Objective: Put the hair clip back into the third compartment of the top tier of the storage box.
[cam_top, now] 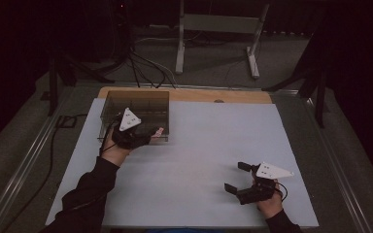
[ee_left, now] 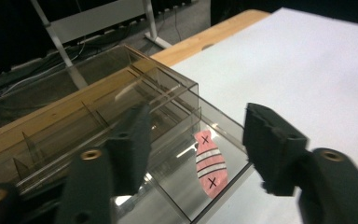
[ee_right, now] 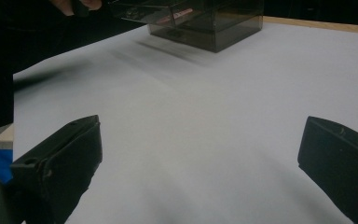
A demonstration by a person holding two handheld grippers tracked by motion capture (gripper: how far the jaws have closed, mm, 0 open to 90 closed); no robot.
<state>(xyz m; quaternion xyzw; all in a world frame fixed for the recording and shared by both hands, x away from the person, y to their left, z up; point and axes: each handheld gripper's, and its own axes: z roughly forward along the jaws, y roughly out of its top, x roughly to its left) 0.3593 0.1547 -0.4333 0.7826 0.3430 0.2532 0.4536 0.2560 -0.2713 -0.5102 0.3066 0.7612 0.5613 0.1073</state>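
The pink striped piece (ee_left: 210, 164) is seen lying flat in the near corner compartment of the clear divided box (ee_left: 135, 100), its long axis running along the box's end wall. The left tongs (ee_left: 196, 144) stand partly open straight above that compartment, gripping nothing. The right tongs (ee_right: 200, 158), wide open and empty, rest on the desk (cam_top: 189, 141) well apart from the box.
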